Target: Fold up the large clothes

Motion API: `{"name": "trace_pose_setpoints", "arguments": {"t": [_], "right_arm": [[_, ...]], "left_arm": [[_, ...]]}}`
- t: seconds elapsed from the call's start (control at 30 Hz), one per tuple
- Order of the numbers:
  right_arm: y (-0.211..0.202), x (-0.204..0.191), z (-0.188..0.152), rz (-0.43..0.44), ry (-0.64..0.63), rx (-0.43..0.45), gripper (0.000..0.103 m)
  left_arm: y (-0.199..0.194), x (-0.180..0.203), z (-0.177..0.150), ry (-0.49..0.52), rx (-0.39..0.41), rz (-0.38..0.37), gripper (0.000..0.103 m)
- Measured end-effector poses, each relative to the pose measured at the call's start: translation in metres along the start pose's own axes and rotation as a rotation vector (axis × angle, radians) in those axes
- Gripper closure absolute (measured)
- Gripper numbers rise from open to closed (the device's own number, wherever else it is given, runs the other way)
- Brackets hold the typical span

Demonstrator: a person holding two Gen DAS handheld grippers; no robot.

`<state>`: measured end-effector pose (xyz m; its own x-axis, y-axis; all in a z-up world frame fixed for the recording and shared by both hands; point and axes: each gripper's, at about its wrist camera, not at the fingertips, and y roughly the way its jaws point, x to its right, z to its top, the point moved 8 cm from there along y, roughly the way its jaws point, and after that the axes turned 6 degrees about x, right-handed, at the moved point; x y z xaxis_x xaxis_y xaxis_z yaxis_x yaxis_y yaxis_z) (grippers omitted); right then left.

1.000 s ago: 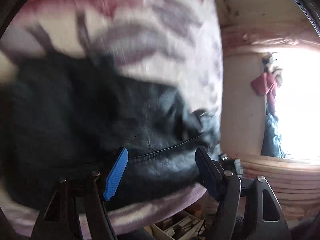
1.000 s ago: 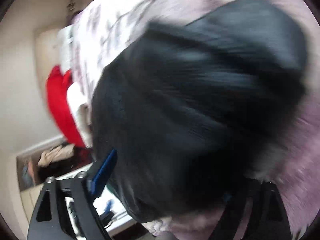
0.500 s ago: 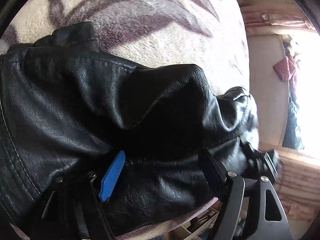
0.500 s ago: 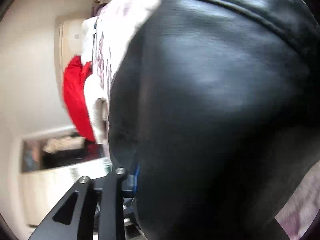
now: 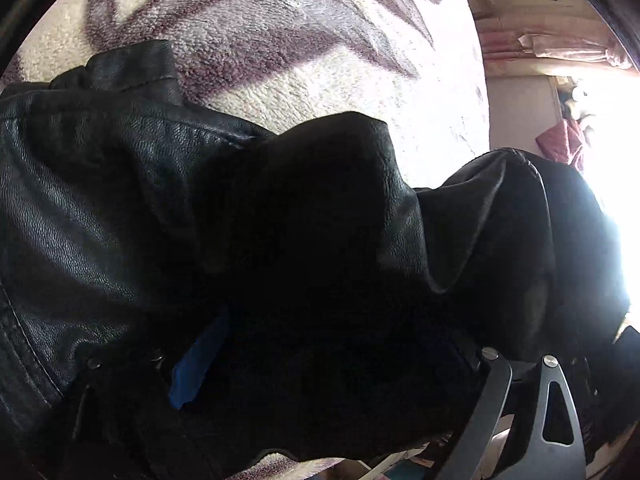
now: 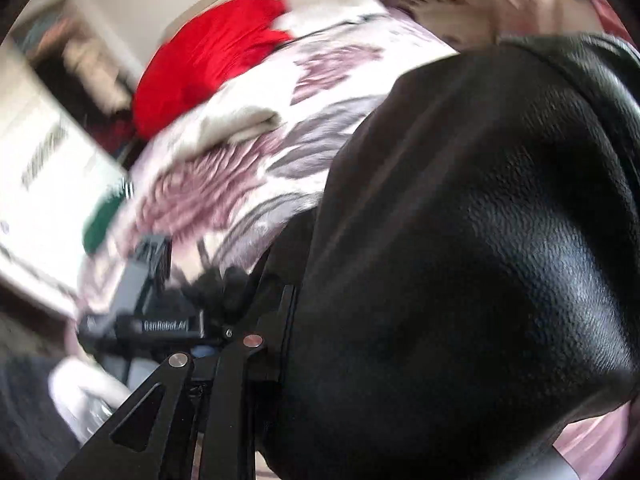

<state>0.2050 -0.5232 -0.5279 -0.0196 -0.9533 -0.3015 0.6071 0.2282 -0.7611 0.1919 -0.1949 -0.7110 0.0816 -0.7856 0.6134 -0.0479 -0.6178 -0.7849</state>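
Black leather jacket [image 5: 120, 208] lies bunched on a fleecy cream blanket [image 5: 304, 48] with purple leaf shapes, and both grippers are on it. The left gripper [image 5: 332, 344] points steeply down into the dark folds; its jaws have just been opening and stand wide apart, with a thick hump of leather lying between them. The blue pad [image 5: 198, 364] of one finger shows at the lower left, half buried in shadow; the other finger's tip is hidden under the leather, only its metal linkage [image 5: 532, 392] showing at the lower right. The pads do not appear to press the jacket.

The right gripper [image 6: 280, 344] also tilts downward, its view blurred. Its jaws have just been closing and stand narrow, pinched on a fold of the jacket [image 6: 460, 260], which bulges up and fills everything to the right of the fingers. Only the left finger's black linkage [image 6: 208, 392] is visible; the other is covered by leather.

Left of and beyond the right gripper, the blanket [image 6: 224, 184] spreads out, with a red cloth [image 6: 212, 56] and a pale folded cloth [image 6: 236, 124] lying on it farther away. Just left of the right gripper's finger sits the black body of the other gripper [image 6: 160, 320], lettering on its side. Beyond the left gripper, to the right, a bright window [image 5: 604, 152] glares past the blanket's edge.
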Motion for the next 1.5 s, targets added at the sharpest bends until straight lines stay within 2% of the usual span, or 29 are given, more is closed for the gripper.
{"name": "trace_pose_setpoints", "arguments": {"t": [0.07, 0.13, 0.17, 0.2, 0.23, 0.27, 0.33, 0.4, 0.43, 0.5, 0.53, 0.6, 0.63, 0.73, 0.9, 1.0, 1.1, 1.13, 1.2, 1.27, 1.33, 1.5], "right_arm": [[0.003, -0.011, 0.009, -0.001, 0.011, -0.022, 0.081], [0.004, 0.025, -0.001, 0.060, 0.259, -0.077, 0.078], [0.000, 0.036, -0.007, 0.086, 0.357, -0.094, 0.070], [0.004, 0.063, -0.022, 0.127, 0.543, -0.126, 0.063], [0.008, 0.082, -0.035, 0.157, 0.663, -0.142, 0.051], [0.010, 0.094, -0.045, 0.167, 0.730, -0.147, 0.042], [0.019, 0.130, -0.079, 0.246, 0.976, -0.148, 0.030], [0.023, 0.155, -0.108, 0.305, 1.167, -0.119, 0.024], [0.025, 0.163, -0.119, 0.350, 1.242, -0.095, 0.017], [0.025, 0.176, -0.135, 0.394, 1.343, -0.051, 0.016], [0.025, 0.179, -0.138, 0.421, 1.364, -0.027, 0.016], [0.028, 0.180, -0.139, 0.467, 1.348, -0.006, 0.015], [0.030, 0.177, -0.136, 0.479, 1.320, -0.007, 0.012], [0.039, 0.171, -0.125, 0.490, 1.273, -0.012, 0.004], [0.068, 0.138, -0.112, 0.462, 1.230, -0.044, 0.002], [0.069, 0.128, -0.117, 0.470, 1.236, -0.040, 0.002], [0.059, 0.128, -0.132, 0.530, 1.297, -0.052, 0.005], [0.053, 0.127, -0.139, 0.544, 1.309, -0.055, 0.005], [0.039, 0.125, -0.156, 0.561, 1.344, -0.049, 0.005], [0.030, 0.122, -0.162, 0.590, 1.351, -0.018, 0.005], [0.035, 0.115, -0.167, 0.573, 1.330, -0.009, 0.005], [0.055, 0.117, -0.147, 0.568, 1.350, 0.029, 0.003]], "left_arm": [[-0.014, -0.002, -0.001, -0.026, 0.002, -0.021, 0.009], [-0.036, 0.004, 0.001, -0.016, 0.035, -0.051, 0.009], [-0.051, 0.011, 0.003, 0.016, 0.080, -0.069, 0.009], [-0.064, 0.019, 0.003, 0.048, 0.125, -0.080, 0.009], [-0.074, 0.026, 0.003, 0.075, 0.162, -0.085, 0.009], [-0.081, 0.036, 0.002, 0.109, 0.193, -0.089, 0.011], [-0.078, 0.055, -0.003, 0.157, 0.184, -0.116, 0.011], [-0.054, 0.069, -0.014, 0.198, 0.120, -0.106, 0.011], [-0.043, 0.075, -0.017, 0.208, 0.092, -0.100, 0.011], [-0.008, 0.082, -0.024, 0.214, 0.039, -0.074, 0.011], [-0.001, 0.082, -0.029, 0.216, 0.033, -0.073, 0.011], [0.025, 0.078, -0.029, 0.239, 0.030, 0.006, 0.011], [0.029, 0.074, -0.032, 0.228, 0.028, 0.016, 0.011], [0.040, 0.060, -0.027, 0.176, 0.020, 0.030, 0.011], [0.034, 0.070, -0.036, 0.256, -0.011, 0.083, 0.011], [0.024, 0.070, -0.038, 0.209, -0.029, 0.020, 0.011], [0.003, 0.060, -0.030, 0.059, -0.004, -0.112, 0.010], [0.001, 0.057, -0.027, 0.035, 0.004, -0.122, 0.010], [-0.001, 0.050, -0.024, 0.010, 0.006, -0.130, 0.010], [0.008, 0.055, -0.024, 0.024, -0.008, -0.124, 0.011], [0.014, 0.058, -0.027, 0.055, -0.019, -0.102, 0.010], [0.023, 0.066, -0.022, 0.085, -0.038, -0.081, 0.010]]}}
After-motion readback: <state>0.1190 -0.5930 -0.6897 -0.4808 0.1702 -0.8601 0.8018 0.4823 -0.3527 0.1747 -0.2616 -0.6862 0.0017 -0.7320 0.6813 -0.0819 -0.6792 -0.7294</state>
